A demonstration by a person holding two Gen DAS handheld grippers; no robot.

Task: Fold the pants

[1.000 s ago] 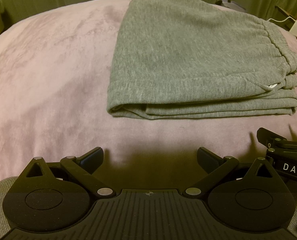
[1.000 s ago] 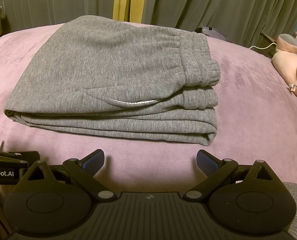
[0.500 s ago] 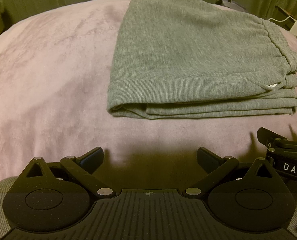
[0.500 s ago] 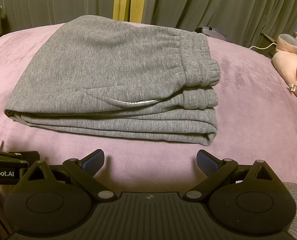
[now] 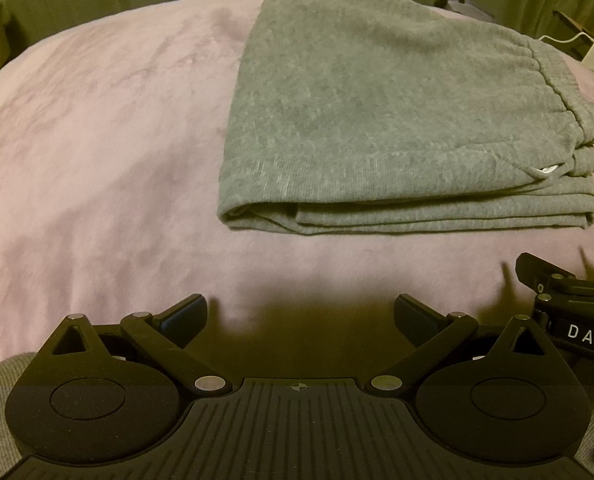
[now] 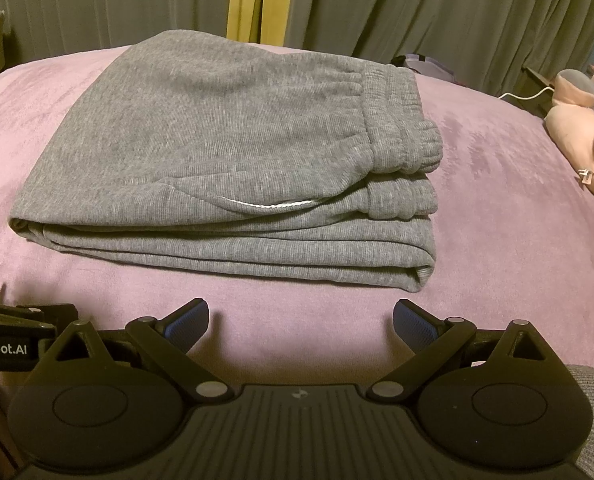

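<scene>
I see the gray pants (image 6: 233, 160) lying on the bed (image 6: 497, 208), which has a soft purple cover. They sit in a neat pile, layer on layer, with the stretchy waistband (image 6: 401, 128) on top at the right side. A bit of white pocket edge (image 6: 273, 204) peeks out near the front. The pile looks flat and even, so I think the folding is done, or very close to done.

My left gripper (image 5: 299, 316) is held low near the front of the bed, well apart from the pants. Its two fingers are spread wide and hold nothing. My right gripper (image 6: 301, 318) is the same: fingers wide, nothing between them, with bare purple cover in the gap. The two grippers sit side by side, and I can see a bit of each one at the edge of the other's view. I think I hold them back here so I do not bump the pile and mess it up.

At the far right there is something soft and pink (image 6: 577, 152), maybe a plush toy, but the view bends there and I cannot be sure. Green curtains (image 6: 417, 12) hang behind the bed.

If anything is left, it may be a small pat on the front edge, where the layers stick out a little.
</scene>
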